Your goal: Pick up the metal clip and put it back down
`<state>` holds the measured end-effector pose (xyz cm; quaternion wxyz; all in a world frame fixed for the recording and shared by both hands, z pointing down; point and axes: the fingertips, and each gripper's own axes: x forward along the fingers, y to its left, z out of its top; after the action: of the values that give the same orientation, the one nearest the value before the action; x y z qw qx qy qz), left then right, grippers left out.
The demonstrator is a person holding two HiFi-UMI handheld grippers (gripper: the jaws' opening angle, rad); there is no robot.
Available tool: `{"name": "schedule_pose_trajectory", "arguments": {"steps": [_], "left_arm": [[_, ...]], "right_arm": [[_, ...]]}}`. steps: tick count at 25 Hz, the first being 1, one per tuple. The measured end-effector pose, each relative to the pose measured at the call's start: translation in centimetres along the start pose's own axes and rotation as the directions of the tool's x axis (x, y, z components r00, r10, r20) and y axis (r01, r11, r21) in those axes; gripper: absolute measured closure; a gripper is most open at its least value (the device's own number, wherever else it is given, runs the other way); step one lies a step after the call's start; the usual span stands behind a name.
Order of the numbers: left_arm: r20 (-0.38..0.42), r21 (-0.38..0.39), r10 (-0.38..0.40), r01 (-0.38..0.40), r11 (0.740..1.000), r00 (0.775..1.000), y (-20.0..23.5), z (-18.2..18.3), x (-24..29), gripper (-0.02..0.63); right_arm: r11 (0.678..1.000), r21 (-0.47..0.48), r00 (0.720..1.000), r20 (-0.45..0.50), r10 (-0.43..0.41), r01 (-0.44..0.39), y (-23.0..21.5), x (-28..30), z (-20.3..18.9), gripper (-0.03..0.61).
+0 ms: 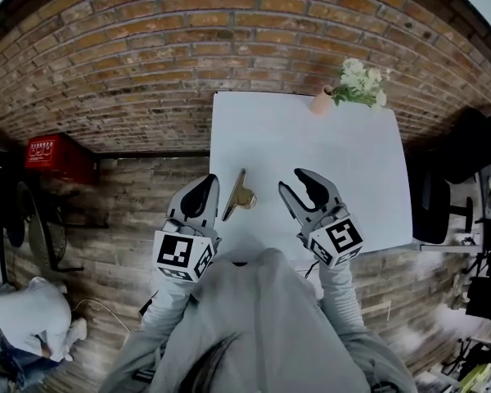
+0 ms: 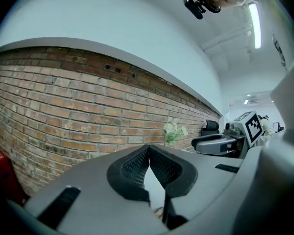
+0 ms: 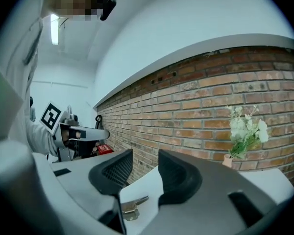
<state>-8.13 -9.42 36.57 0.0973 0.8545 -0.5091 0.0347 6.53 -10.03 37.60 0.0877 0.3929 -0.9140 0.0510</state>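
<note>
Hovering both tools above the white table [image 1: 311,150], I hold nothing. My left gripper [image 1: 203,187] has its pads pressed together at the tips with nothing between them. My right gripper [image 1: 299,188] stands about half open and empty, with bare tabletop showing through the gap. The metal clip [image 1: 239,195] lies on the table between the two tools, just beside the left gripper's inner side and below and slightly left of the right gripper's jaws. My worry is the table's left edge, which runs close under my left gripper with the clip near it. A sideways nudge from either tool on the way down could, I judge, skate the thin, smooth metal off onto the wooden floor. A half-open jaw coming down crooked might also press on the clip's long blade instead of straddling it, and flick it. The closed left tool can only push, so I would hold it clear. Ahead of both tips the table is bare and roomy up to the small vase of flowers [image 1: 323,101] at the far edge, well apart from the clip. To the right of my right gripper there is open tabletop, then the edge and a black chair [image 1: 430,203] beyond.
</note>
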Motion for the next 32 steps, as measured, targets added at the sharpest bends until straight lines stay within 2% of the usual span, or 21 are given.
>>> {"name": "schedule_pose_trajectory", "arguments": {"steps": [6,11,24,32], "left_arm": [[0.010,-0.003,-0.024,0.024,1.000,1.000,-0.9,0.4,0.0,0.588],[0.003,-0.011,-0.028,0.028,1.000,1.000,-1.2,0.0,-0.1,0.588],[-0.013,-0.028,-0.004,0.004,1.000,1.000,-0.8,-0.9,-0.6,0.588],[-0.016,-0.047,-0.027,0.026,0.999,1.000,-0.7,-0.8,-0.2,0.588]], "right_arm": [[0.999,0.027,0.996,0.082,-0.037,0.035,-0.3,-1.7,1.8,0.493],[0.997,0.044,0.992,0.110,-0.067,0.063,-0.6,-2.6,2.1,0.541],[0.993,0.061,0.990,0.098,-0.106,0.100,-1.0,-3.8,0.8,0.555],[0.993,0.058,0.990,0.089,-0.110,0.105,-1.3,-3.7,1.0,0.555]]}}
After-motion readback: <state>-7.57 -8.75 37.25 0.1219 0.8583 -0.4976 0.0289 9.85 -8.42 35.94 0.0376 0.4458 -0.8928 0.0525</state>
